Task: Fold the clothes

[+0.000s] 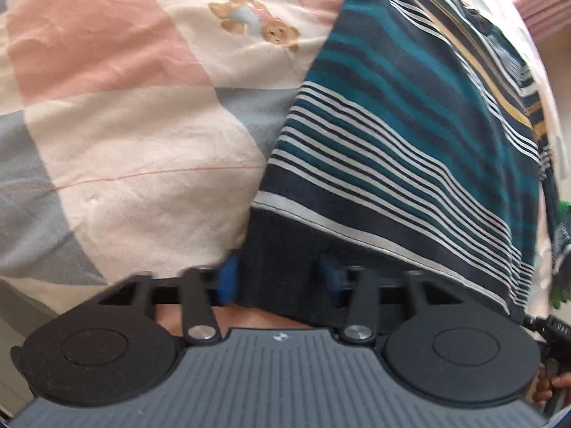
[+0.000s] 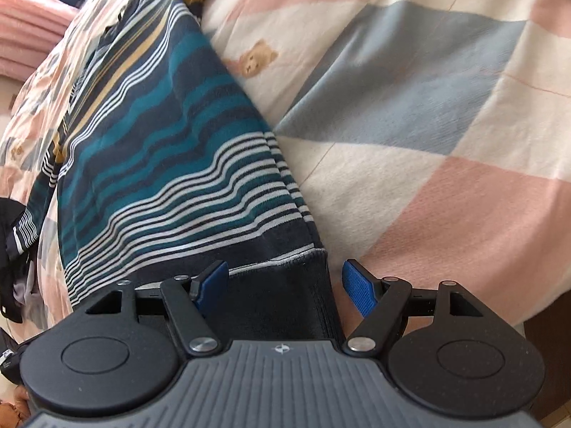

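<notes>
A striped garment (image 1: 410,135) in navy, teal, white and mustard lies lengthwise on the bed; it also shows in the right wrist view (image 2: 171,149). My left gripper (image 1: 278,278) is open, its blue pads on either side of the garment's dark navy hem (image 1: 285,249) at its left corner. My right gripper (image 2: 285,285) is open, its blue pads (image 2: 357,289) on either side of the hem's right corner (image 2: 296,285). The cloth sits between both pairs of fingers without being pinched.
The bed is covered by a pink, cream and grey checked quilt (image 1: 125,125) with teddy bear prints (image 2: 255,59). Folded pink cloth (image 2: 32,32) lies at the far left. Dark clothing (image 2: 14,235) sits at the left edge. The bed edge runs just below both grippers.
</notes>
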`<state>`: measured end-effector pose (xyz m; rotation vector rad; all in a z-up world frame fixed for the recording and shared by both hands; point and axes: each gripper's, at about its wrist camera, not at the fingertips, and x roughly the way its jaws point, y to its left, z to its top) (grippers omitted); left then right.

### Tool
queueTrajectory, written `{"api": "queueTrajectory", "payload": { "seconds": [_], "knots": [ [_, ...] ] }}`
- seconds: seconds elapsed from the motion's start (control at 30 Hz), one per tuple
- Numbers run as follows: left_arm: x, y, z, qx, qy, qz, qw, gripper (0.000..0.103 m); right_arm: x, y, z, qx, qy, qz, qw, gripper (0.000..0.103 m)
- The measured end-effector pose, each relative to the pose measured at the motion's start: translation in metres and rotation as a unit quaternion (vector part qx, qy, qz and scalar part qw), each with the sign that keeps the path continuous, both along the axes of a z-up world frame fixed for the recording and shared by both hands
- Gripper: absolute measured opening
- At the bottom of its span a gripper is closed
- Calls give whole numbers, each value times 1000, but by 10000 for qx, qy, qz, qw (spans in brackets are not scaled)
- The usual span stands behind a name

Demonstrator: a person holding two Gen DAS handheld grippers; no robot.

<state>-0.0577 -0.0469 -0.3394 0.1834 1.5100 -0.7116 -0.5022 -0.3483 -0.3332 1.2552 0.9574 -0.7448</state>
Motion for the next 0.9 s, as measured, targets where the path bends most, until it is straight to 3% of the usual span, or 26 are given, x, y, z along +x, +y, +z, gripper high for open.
{"api": "queueTrajectory", "payload": {
  "seconds": [0.03, 0.07, 0.1, 0.2, 0.3, 0.4, 0.5, 0.53, 0.57, 0.63, 0.7, 0.8, 0.9],
  "knots": [
    [1, 4, 3, -41, 25, 70, 10000, 4, 0, 0, -1, 69, -2, 40, 10000, 40],
    [1, 8, 11, -119, -29, 77, 9999, 4, 0, 0, -2, 138, -3, 81, 9999, 8],
    [0, 12, 21, -212, -145, 7, 9997, 4, -2, 0, 1, 155, -52, 118, 9998, 4],
    [-8, 32, 58, -714, -364, -127, 9967, 4, -11, 4, 19, 40, -332, 213, 9992, 3],
    [-17, 47, 65, -640, -492, -157, 9966, 4, -26, 9, 35, 10, -430, 241, 9988, 2],
    [-23, 26, 28, 190, -546, -148, 9982, 3, -25, 12, 19, 129, -91, 214, 9996, 1],
    [-33, 11, -2, 1216, -694, -493, 9889, 0, 1, 12, 1, 95, 381, 484, 9981, 2],
    [-35, 10, -1, 1305, -734, -539, 9873, 0, 9, 9, 0, 91, 547, 556, 9969, 2],
    [-34, 11, 5, 1226, -735, -472, 9886, 0, 16, 7, 0, 88, 714, 627, 9954, 3],
    [-30, 18, 29, 841, -813, -169, 9930, 0, 24, 4, 9, -85, 996, 771, 9920, 16],
    [-24, 21, 54, 452, -874, 56, 9951, 1, 29, 4, 26, -414, 1182, 853, 9885, 37],
    [-20, 6, 76, -6, -1005, -140, 9948, 5, 38, 7, 48, -927, 929, 894, 9873, 37],
    [-25, -25, 68, -107, -933, -437, 9946, 7, 53, 9, 57, -1490, 717, 1215, 9787, 36]
  ]
}}
